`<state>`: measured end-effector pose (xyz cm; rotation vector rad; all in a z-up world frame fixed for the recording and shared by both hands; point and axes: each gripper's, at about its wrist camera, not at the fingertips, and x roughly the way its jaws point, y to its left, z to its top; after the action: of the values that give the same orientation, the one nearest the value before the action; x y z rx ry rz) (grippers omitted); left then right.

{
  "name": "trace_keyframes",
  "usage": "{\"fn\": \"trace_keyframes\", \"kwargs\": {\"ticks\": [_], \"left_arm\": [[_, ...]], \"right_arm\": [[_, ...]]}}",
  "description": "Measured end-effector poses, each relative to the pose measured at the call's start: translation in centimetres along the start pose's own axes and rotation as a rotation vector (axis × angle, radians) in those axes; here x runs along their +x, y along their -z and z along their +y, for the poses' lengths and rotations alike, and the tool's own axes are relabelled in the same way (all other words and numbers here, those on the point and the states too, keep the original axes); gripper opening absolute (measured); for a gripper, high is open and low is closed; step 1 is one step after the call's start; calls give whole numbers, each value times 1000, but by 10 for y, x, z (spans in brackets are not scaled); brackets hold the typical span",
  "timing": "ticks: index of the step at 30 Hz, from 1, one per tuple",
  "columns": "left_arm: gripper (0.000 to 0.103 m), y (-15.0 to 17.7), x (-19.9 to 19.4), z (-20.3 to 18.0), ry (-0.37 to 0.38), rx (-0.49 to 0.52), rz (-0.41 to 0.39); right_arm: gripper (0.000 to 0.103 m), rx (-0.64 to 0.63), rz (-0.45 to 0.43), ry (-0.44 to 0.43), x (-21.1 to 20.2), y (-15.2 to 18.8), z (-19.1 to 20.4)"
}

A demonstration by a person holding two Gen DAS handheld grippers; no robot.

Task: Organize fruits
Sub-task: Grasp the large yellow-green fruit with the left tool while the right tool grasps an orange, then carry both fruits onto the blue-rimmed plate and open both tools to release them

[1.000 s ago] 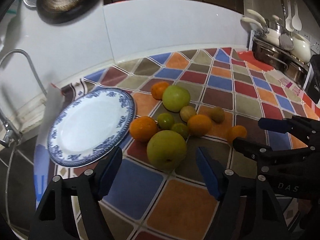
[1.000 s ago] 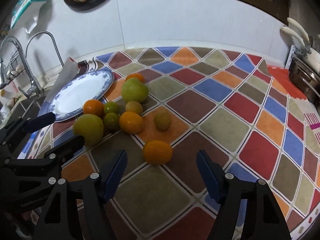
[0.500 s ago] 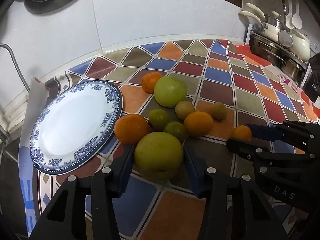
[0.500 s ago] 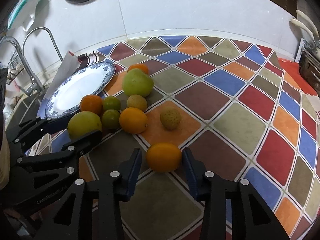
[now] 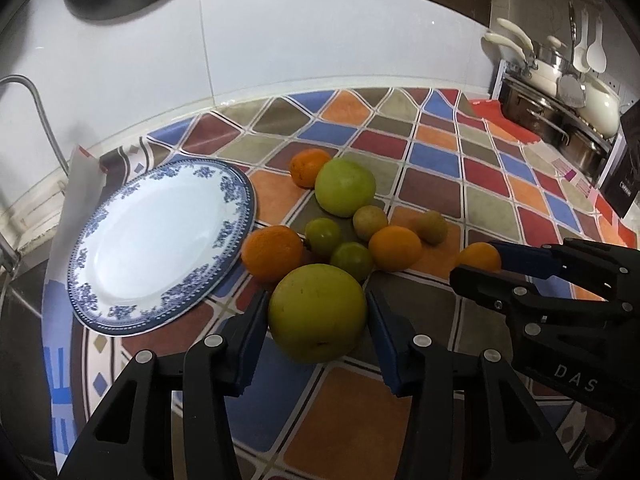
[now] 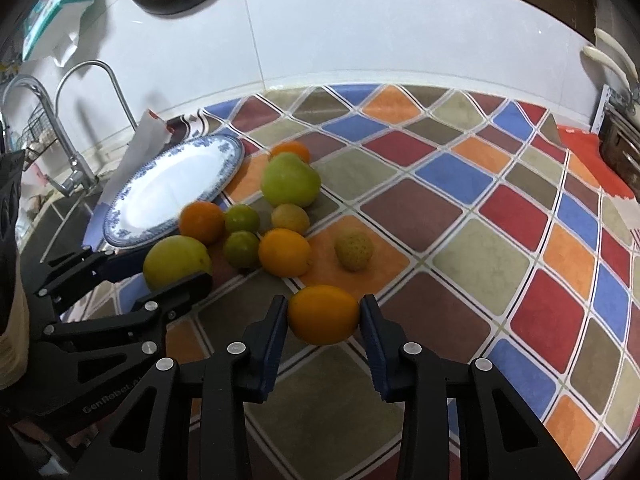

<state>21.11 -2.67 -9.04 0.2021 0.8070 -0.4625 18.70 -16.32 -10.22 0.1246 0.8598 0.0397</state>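
My left gripper (image 5: 316, 320) is shut on a large green apple (image 5: 317, 312) on the tiled counter; both blue pads touch its sides. My right gripper (image 6: 323, 316) is shut on an orange (image 6: 323, 314), which also shows in the left wrist view (image 5: 479, 257). A blue-and-white plate (image 5: 160, 240) lies empty to the left. Behind the held fruit lie a second green apple (image 5: 345, 187), oranges (image 5: 272, 253), small green citrus (image 5: 323, 236) and a pale rough-skinned fruit (image 6: 353, 250).
A tap (image 6: 80, 120) and sink lie left of the plate. A white paper bag (image 5: 80, 188) stands behind the plate. A pot rack (image 5: 560, 100) stands at the far right. A white tiled wall backs the counter.
Both grippers moved forward and closed: the left onto the large green apple, the right onto the nearest orange. The other fruit has not moved.
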Motion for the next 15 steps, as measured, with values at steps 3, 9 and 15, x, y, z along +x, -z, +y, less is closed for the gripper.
{"fn": "trace_keyframes", "kwargs": {"ticks": [3, 9, 15], "left_arm": [[48, -3, -11, 6, -8, -15, -25], [48, -7, -37, 25, -42, -44, -82], [48, -9, -56, 50, -92, -73, -134]], "right_arm": [[38, -16, -25, -9, -10, -5, 8], [38, -64, -76, -42, -25, -20, 31], [38, -119, -122, -82, -32, -40, 58]]}}
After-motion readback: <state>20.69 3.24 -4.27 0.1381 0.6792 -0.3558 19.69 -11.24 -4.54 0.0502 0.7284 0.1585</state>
